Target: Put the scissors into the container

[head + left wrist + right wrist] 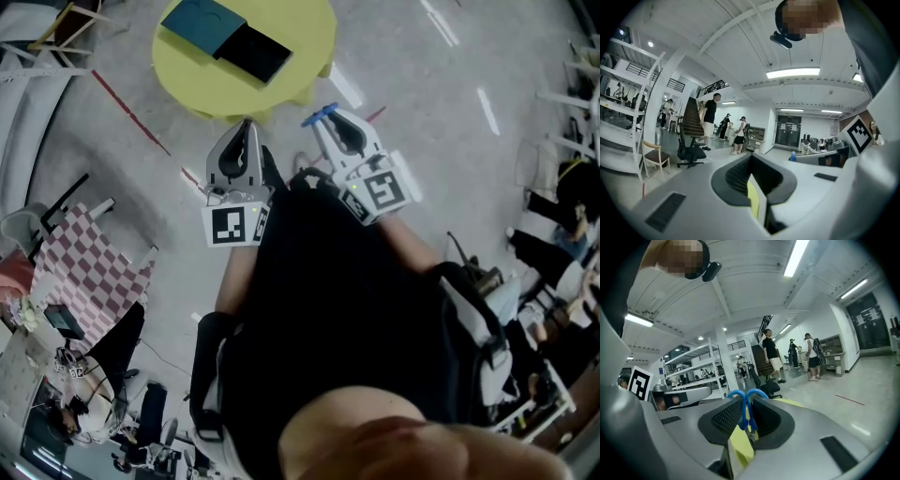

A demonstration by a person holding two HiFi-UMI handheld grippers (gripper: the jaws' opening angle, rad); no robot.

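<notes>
Scissors (320, 114): blue-handled, clamped in the right tongs (333, 120), held in the air above the floor (422, 84), well apart from the container. Right gripper view: both blue loops (745, 397) stand up out of the ribbed pads, metal part pinched between them below; right tongs (743, 420) closed on it.

Left tongs (247, 124): drawn together, nothing between them. Left gripper view shows the pads (740, 173) meeting with only a thin sliver of yellow in the seam. Both grippers held close in front of the person's dark shirt (347, 291), side by side, near each other.

Container (202, 21): flat dark teal box on a round yellow bench (300, 37), ahead of both grippers. A black flat piece (255, 52) lies touching its near corner. What is in either cannot be made out from here; both read as dark flat surfaces.

Background: people standing (771, 355) by a staircase (693, 119), black office chair (690, 150), white shelving rack (628, 93).
</notes>
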